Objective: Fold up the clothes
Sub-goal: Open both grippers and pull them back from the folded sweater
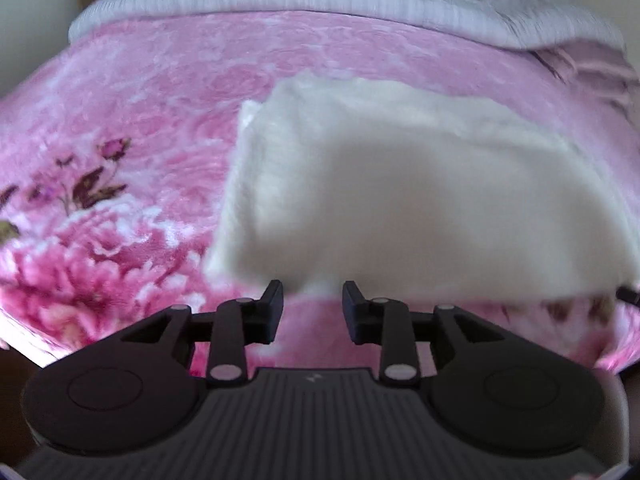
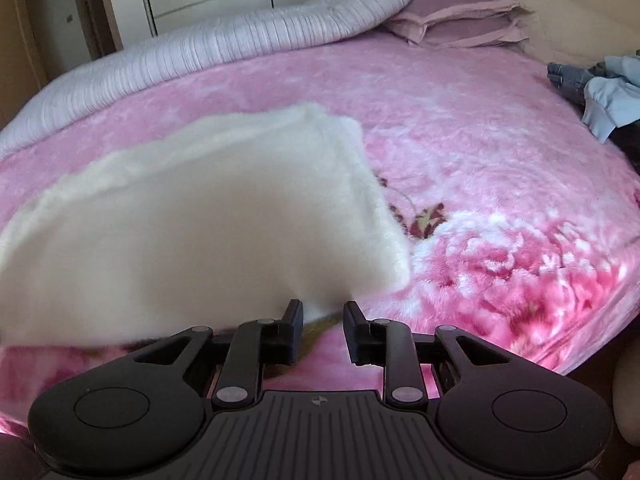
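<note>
On the pink floral blanket point(image 1: 120, 128) that covers the bed lies a white fleecy garment point(image 1: 400, 200), folded flat into a rough rectangle (edges blurred in both views). Its near edge sits just beyond the left claw point(image 1: 313, 292), whose jaws stand narrowly parted with nothing between them; pink blanket shows through the gap. The right claw point(image 2: 322, 312) is likewise narrowly parted and empty, just short of the garment's near right corner. Beyond the garment a lilac ribbed quilt point(image 2: 240, 40) is bunched along the far side of the blanket, with 2 mauve pillows point(image 2: 460, 20) at its right end. Right of the garment, at the blanket's edge, lies a heap of denim and pale blue clothes point(image 2: 600, 92).
</note>
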### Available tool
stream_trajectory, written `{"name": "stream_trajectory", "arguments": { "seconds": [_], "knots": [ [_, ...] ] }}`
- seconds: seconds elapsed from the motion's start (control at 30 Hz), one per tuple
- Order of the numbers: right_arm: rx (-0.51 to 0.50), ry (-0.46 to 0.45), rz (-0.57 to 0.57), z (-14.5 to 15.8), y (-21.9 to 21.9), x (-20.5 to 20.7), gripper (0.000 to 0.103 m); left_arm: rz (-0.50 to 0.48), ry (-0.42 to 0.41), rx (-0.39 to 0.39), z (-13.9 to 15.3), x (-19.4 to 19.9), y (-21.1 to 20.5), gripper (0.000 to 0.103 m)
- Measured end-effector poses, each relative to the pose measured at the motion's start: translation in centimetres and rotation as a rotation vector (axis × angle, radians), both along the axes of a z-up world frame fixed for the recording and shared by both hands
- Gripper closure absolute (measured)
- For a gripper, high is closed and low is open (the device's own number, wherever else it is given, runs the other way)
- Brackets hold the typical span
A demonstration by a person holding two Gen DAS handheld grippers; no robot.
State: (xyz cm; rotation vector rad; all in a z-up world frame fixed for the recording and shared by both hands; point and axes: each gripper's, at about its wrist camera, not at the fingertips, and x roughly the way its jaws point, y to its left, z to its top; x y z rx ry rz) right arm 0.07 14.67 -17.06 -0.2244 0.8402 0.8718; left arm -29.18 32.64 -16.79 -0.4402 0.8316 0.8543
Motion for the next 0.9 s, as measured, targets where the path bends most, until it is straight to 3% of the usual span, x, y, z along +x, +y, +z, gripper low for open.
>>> {"name": "stream_trajectory", "arguments": {
  "seconds": [0.07,0.13,0.23,0.9],
  "knots": [
    [-0.006,0.017,0.01,0.3,-0.2,-0.8,0.076,-0.017,0.006,0.021,0.3,-0.3,-1.3,0.067],
    [-0.01,0.047,0.04,0.8,-0.4,-1.7,0.062,-0.025,0.009,0.034,0.5,-0.4,-2.2,0.066],
    [-0.011,0.03,0.076,1.5,-0.9,-3.7,0.051,-0.043,0.007,0.05,1.1,-0.7,-3.6,0.064],
    [-0.019,0.047,0.136,1.8,-5.2,-10.0,0.049,-0.2,0.041,0.149,1.8,-2.6,-13.1,0.058]
  ]
}}
